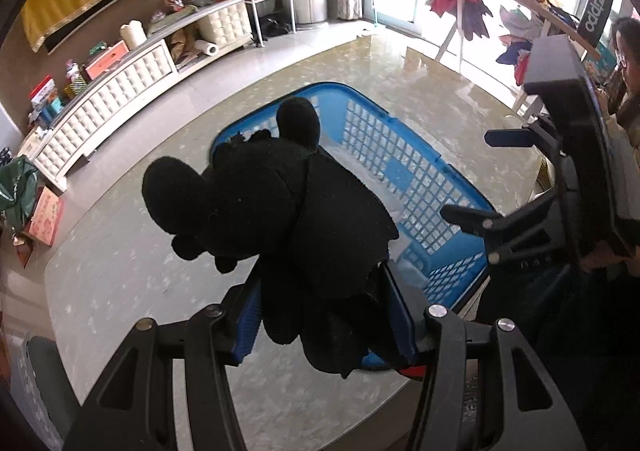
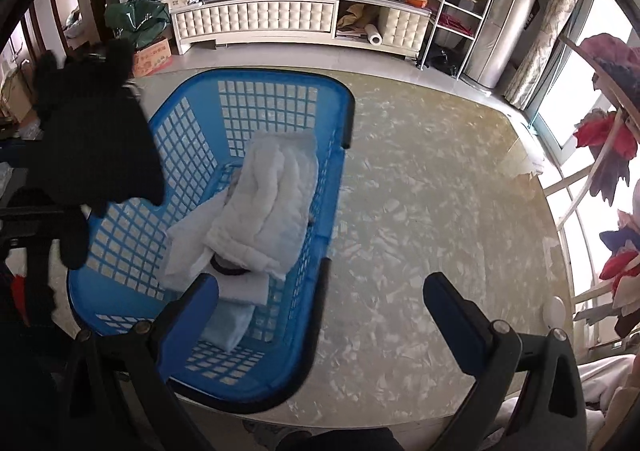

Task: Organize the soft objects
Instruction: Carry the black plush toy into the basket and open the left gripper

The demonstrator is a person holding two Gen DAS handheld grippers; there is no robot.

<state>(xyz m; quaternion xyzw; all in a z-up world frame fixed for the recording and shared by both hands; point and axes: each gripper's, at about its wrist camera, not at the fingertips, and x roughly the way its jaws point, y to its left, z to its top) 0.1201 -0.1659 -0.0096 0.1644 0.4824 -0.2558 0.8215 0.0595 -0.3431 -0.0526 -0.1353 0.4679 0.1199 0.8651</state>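
A black plush toy (image 1: pixel 280 203) with round ears hangs above the near-left corner of a blue plastic basket (image 1: pixel 400 155). My left gripper (image 1: pixel 320 287) is shut on the toy's lower body between its blue pads. In the right wrist view the same toy (image 2: pixel 92 147) hovers over the basket's left rim (image 2: pixel 160 123). The basket holds a folded white quilted cloth (image 2: pixel 268 203) and a light blue cloth (image 2: pixel 228 327). My right gripper (image 2: pixel 320 299) stands open over the basket's near right side, with nothing between its fingers. It also shows at the right of the left wrist view (image 1: pixel 486 177).
The basket stands on a marble-patterned tabletop (image 2: pixel 432 191). A white tufted cabinet (image 2: pixel 256 19) and a wire shelf (image 2: pixel 456 11) line the far wall. A rack of coloured clothes (image 2: pixel 612 139) stands at the right. A person (image 1: pixel 628 59) is at the right edge of the left wrist view.
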